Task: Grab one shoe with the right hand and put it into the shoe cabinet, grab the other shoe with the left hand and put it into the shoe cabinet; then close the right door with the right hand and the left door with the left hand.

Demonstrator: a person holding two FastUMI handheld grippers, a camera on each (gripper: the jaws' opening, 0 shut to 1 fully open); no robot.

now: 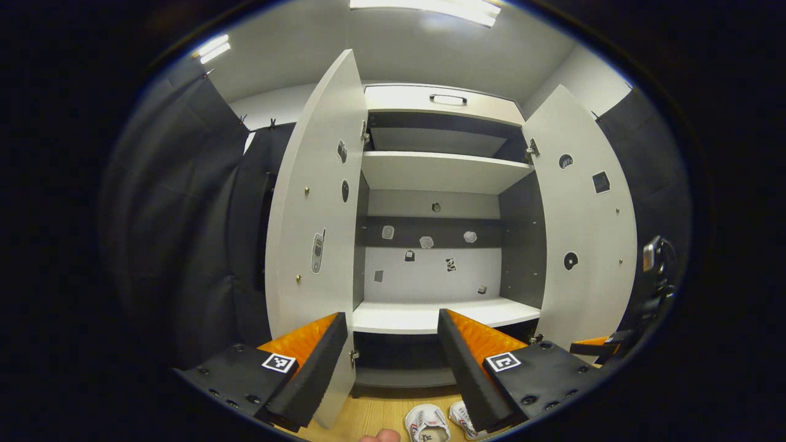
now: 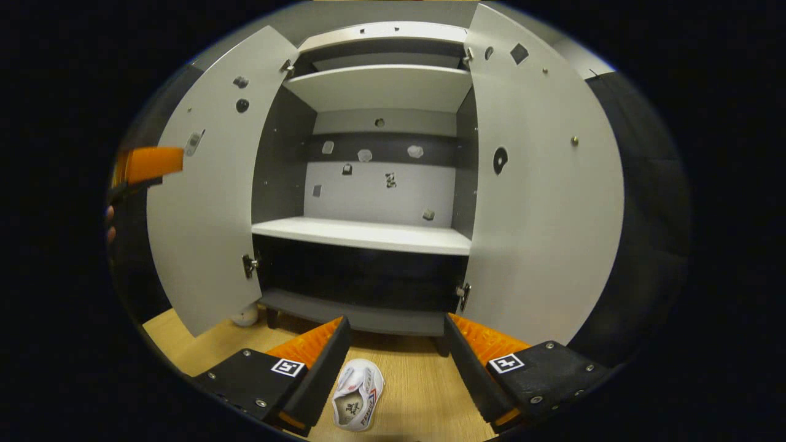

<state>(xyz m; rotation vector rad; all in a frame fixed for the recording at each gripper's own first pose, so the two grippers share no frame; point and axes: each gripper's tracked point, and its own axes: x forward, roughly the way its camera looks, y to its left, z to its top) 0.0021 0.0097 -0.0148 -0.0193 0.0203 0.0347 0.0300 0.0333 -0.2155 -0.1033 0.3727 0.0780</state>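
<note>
We've got both shoes on the wooden floor (image 2: pixel 424 399) before the wide-open shoe cabinet (image 2: pixel 368 233). Right tongs (image 2: pixel 396 362) spread, empty, one shoe (image 2: pixel 357 394) below between them; left tongs (image 1: pixel 393 362) spread too, shoes (image 1: pixel 427 423) below.

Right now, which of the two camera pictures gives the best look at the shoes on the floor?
The right gripper view: one white shoe lies whole on the wooden floor between the right gripper's open fingers. The left gripper view catches two shoes at its bottom edge, one partly behind a finger of the left gripper.
</note>
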